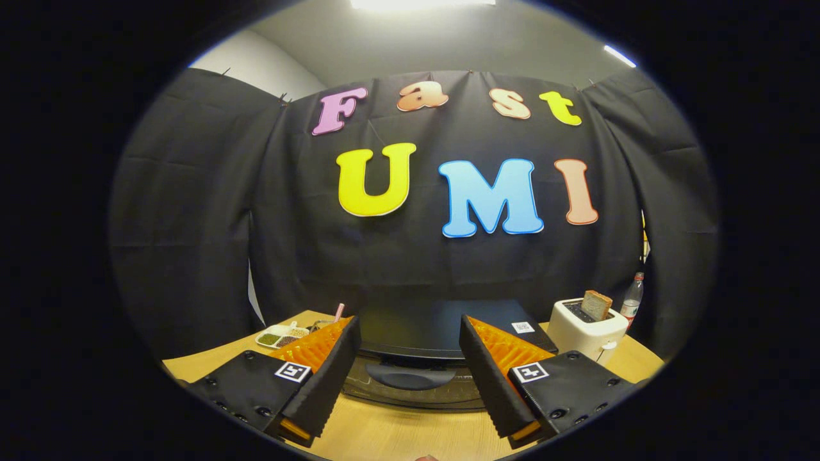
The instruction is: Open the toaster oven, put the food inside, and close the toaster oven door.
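A black toaster oven (442, 333) stands on the wooden table (397, 435), just ahead of my fingers. Its glass door (397, 390) is up and closed, with a dark curved handle (410, 374) at its top, seen between the fingers. My gripper (410, 378) is open, fingers wide apart, nothing held between them. The left finger (320, 378) and the right finger (496, 378) flank the door handle from a little in front. I cannot make out the food for the oven.
A white pop-up toaster (586, 333) with a slice of bread (596, 305) stands right of the oven. A clear bottle (632, 298) is behind it. Left of the oven lies a white divided dish (282, 335) with seeds and a pink stick (339, 312).
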The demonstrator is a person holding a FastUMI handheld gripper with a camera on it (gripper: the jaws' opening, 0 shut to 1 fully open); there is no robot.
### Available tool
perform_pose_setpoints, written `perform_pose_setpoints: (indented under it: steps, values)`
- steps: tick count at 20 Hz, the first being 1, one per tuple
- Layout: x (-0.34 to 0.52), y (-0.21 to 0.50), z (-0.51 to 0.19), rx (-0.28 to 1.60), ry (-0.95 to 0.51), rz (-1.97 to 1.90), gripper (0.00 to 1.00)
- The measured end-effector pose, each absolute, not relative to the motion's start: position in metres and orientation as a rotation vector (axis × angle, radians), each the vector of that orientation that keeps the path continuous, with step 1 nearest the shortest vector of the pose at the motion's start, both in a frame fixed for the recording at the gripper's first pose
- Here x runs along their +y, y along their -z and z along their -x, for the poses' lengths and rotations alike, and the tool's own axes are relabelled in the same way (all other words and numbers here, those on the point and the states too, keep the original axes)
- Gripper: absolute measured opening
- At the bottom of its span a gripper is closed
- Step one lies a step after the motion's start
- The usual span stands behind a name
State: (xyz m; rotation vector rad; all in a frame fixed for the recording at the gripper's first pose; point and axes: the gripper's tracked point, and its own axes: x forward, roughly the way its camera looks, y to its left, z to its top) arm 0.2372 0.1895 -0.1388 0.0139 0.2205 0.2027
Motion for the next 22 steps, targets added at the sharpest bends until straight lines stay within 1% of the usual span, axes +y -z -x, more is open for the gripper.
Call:
perform_pose_setpoints:
  steps: [6,9,10,11,12,13,15,22]
  values:
    - [0.199,0.192,-0.261,0.307,-0.138,0.029,0.98]
    - [0.199,0.224,-0.258,0.379,-0.098,0.009,0.98]
    - [0.200,0.215,-0.264,0.327,-0.079,-0.008,0.98]
    - [0.199,0.219,-0.264,0.342,-0.067,-0.010,0.99]
    - [0.200,0.217,-0.266,0.327,-0.062,-0.007,0.98]
    - [0.199,0.221,-0.267,0.327,-0.061,0.000,1.00]
    - [0.200,0.219,-0.262,0.310,-0.065,0.009,1.00]
    - [0.198,0.223,-0.224,0.300,-0.071,0.008,0.99]
